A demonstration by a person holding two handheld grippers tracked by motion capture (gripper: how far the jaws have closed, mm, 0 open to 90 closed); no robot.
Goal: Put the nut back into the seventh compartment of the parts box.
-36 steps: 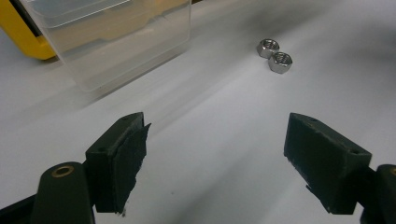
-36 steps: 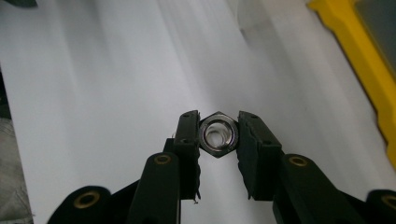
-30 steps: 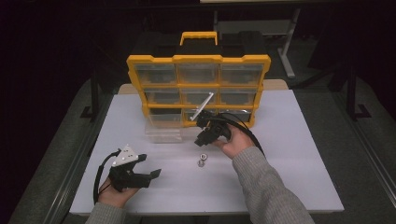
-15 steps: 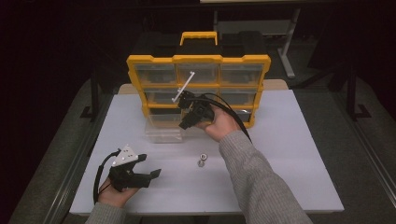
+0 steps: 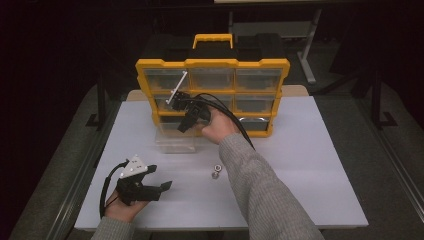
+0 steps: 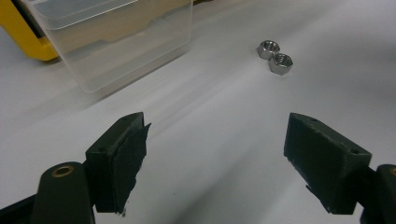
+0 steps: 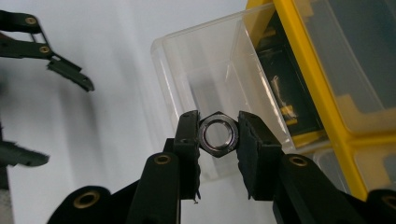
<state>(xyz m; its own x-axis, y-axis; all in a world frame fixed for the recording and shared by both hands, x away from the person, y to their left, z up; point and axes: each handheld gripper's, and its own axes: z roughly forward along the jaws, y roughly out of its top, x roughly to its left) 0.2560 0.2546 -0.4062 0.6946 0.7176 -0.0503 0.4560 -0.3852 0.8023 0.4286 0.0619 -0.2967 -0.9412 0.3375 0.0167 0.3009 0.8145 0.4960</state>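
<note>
While the right gripper (image 7: 218,140) pinches one steel hex nut (image 7: 218,135) above the clear plastic bin (image 7: 219,70), two loose nuts (image 6: 274,56) wait near the wide-open left gripper (image 6: 212,158), so roughly a third done, I'd guess.

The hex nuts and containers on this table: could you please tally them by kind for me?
Hex nuts: 3, one in the right gripper as the held nut, two loose nuts on the table
Clear drawer pulled out: 1
Yellow organizer: 1
Total: 5
</note>
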